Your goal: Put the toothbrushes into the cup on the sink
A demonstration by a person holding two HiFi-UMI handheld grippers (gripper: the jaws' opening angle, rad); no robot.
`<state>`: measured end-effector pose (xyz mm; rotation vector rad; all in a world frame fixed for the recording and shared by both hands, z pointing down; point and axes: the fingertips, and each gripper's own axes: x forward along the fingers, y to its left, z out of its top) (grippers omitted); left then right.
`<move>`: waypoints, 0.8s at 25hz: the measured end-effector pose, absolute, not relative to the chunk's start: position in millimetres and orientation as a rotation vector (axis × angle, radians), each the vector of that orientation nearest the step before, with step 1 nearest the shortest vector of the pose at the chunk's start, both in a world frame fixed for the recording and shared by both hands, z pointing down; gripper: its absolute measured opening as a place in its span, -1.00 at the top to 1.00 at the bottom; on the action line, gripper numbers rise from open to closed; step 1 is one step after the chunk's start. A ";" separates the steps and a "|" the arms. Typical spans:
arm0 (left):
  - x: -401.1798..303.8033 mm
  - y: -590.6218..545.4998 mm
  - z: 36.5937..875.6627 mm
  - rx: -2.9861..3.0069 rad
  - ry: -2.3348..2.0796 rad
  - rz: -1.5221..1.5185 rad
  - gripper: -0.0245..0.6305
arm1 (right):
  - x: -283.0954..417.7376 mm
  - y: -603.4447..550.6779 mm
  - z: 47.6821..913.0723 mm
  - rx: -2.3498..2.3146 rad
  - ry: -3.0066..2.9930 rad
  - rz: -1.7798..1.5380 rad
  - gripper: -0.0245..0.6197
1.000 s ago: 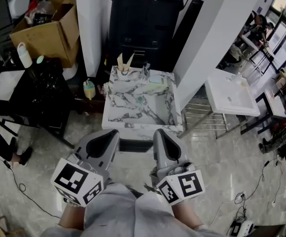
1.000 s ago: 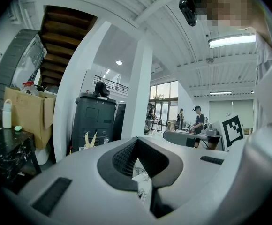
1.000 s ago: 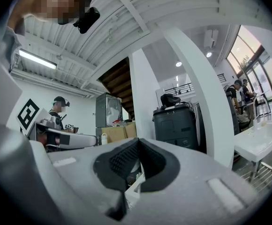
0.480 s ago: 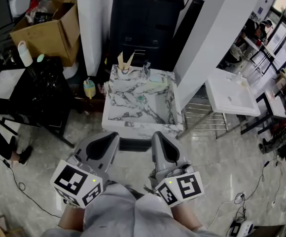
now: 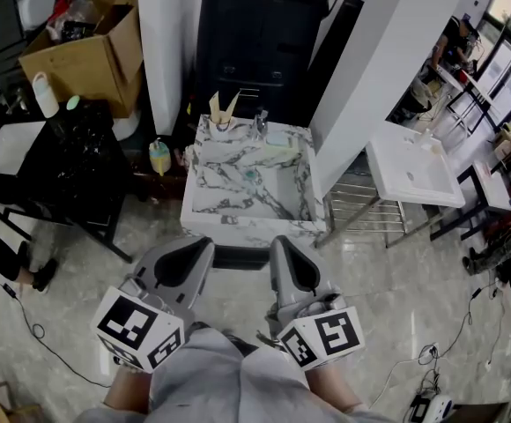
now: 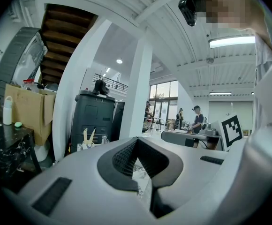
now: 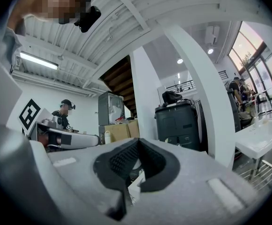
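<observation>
Nearest to me, my left gripper (image 5: 201,243) and right gripper (image 5: 282,243) hang side by side just short of the near rim of the marble sink (image 5: 204,214), well apart from anything on it. Each gripper view shows its jaws pressed together with nothing between the pads, only a sliver of veined marble through the notch. In the basin there is a small teal spot (image 5: 249,175), which I take for the drain. On the far right ledge lies a pale long thing (image 5: 273,155), too small for me to tell whether it is another brush. The faucet (image 5: 260,123) stands at the far edge, and left of it, on the far left corner, is the cup (image 5: 221,127) with two pale toothbrushes (image 5: 220,108) standing in it, splayed in a V. By my reckoning those two are already home. A toothbrush should be light, stiff and slim, with a smooth handle that could swivel in flat pads, so I would pinch one at mid-handle, across its narrow side, clear of the bristles. The cup looks light and could tip if nudged, so I would lower a brush straight in. Beyond the sink stands a dark cabinet (image 5: 255,42).
</observation>
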<state>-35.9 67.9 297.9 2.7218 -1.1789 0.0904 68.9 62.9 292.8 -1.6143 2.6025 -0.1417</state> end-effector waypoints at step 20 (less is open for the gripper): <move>-8.7 84.4 297.4 2.744 -1.159 0.072 0.91 | 82.5 82.0 296.8 -1.577 2.659 -0.131 0.93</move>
